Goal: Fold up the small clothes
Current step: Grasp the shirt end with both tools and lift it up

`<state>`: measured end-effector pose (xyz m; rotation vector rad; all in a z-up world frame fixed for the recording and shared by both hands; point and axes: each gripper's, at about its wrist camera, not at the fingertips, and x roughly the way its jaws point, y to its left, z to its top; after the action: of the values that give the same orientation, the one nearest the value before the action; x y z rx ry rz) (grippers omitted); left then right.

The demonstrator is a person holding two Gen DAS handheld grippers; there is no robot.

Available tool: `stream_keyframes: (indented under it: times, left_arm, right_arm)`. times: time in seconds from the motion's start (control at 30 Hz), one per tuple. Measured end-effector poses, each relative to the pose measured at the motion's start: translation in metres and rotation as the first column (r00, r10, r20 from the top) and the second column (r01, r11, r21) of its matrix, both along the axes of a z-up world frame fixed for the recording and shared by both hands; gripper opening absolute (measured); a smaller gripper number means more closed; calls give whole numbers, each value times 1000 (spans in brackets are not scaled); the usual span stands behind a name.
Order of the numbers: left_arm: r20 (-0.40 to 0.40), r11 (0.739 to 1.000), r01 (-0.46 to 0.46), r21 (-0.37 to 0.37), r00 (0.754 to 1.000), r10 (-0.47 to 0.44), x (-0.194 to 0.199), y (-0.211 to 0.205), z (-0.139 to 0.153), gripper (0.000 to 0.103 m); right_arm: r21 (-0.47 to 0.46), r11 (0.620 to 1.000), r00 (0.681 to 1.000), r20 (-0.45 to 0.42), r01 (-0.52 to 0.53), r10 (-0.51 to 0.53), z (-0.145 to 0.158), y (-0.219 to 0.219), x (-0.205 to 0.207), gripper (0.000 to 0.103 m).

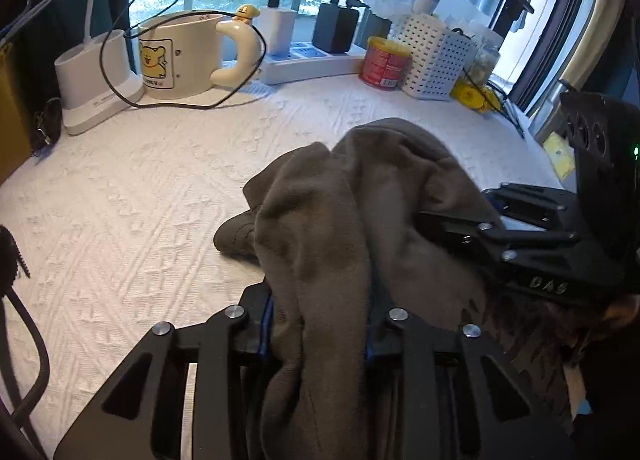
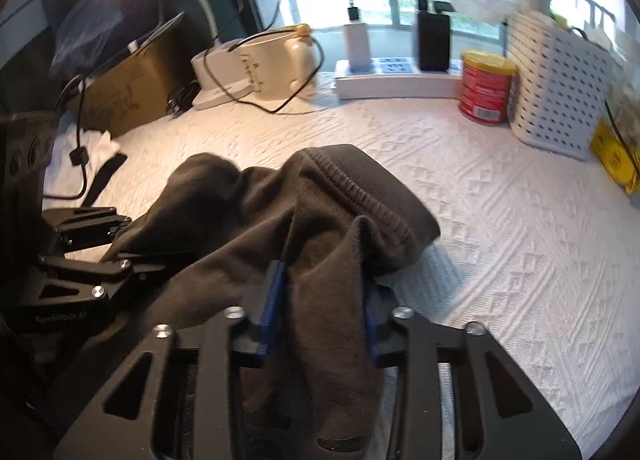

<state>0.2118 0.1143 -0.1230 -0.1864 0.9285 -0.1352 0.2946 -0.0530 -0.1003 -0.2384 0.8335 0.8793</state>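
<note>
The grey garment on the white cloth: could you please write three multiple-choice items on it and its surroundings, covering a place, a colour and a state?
1. Where is the red can?
A. beside the white perforated basket
B. inside the mug
C. on the garment

2. What colour is the mug?
A. black
B. cream
C. red

3. How is the grey garment held?
A. lying free
B. by the left gripper only
C. by both, the right gripper too

Answers: 1 A, it stands against the basket; 2 B, cream with a yellow bear; 3 C, fabric sits between both pairs of jaws.
</note>
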Motion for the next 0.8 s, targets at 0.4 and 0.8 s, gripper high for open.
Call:
stream_keyframes:
  times: [0.4, 0.8]
  left_arm:
    - [62, 1000, 15, -3, 998, -15, -12, -12, 20, 25]
    - [176, 1000, 7, 20, 984, -11, -39, -19, 56, 24]
  right_arm:
    - [29, 1000, 998, 64, -3, 1, 19, -5, -15, 22]
    - [99, 995, 991, 132, -4, -10, 56, -29, -44, 18]
